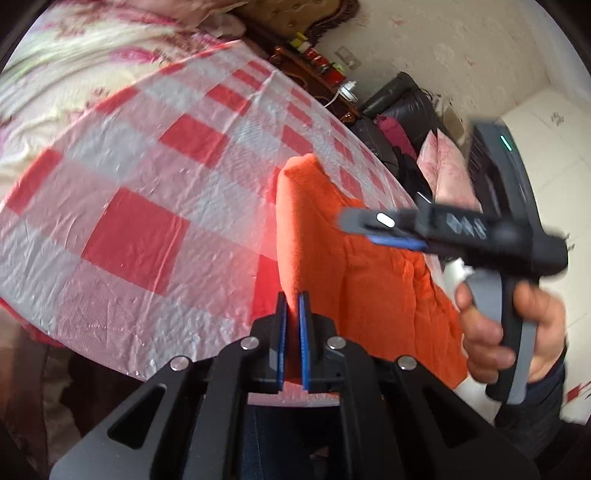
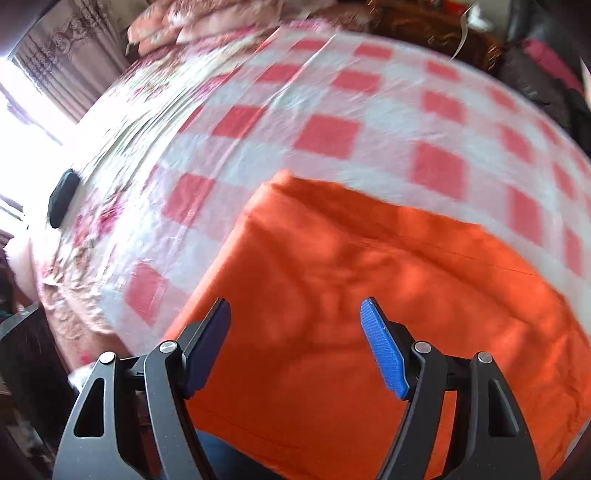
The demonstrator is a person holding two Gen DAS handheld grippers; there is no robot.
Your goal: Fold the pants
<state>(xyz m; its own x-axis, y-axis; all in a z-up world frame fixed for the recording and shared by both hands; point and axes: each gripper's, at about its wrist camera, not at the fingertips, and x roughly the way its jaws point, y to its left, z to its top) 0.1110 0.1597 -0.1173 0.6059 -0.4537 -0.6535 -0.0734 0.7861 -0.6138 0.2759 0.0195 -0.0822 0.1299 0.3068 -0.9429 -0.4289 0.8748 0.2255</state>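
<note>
So biggest thing is the bed (image 2: 122,110), floral pink/cream sheet w/ pillows (image 2: 192,26) piled at 11 o'clock in the right wrist view, curtained window (image 2: 40,92) blown out bright at 9. Dark carved headboard (image 1: 314,18) and a black leather chair (image 1: 402,107) sit along the wall at 1 o'clock from the left wrist view, pale tiled floor (image 1: 554,155) at 3.

Over the bed there's a thin crinkly plastic cover (image 1: 147,177), red/white checks, shiny and wrinkled all over.

On top of that, the pants (image 2: 351,295): bright orange, soft matte fabric, lying mostly flat near the front edge of the bed w/ shallow creases and one seam line running across. Far corner is squared off.

Left gripper (image 1: 293,295) has its blue ribbed pads pinched tight on a raised fold of the pants, cloth standing up like a ridge btwn them.

Right gripper (image 2: 295,310) hangs over the pants at 6 o'clock, jaws wide apart, nothing btwn them; blurry. Person's hand (image 1: 509,332) wraps its handle.

Small black oval thing (image 2: 62,199) on the sheet at 9, can't tell what.
</note>
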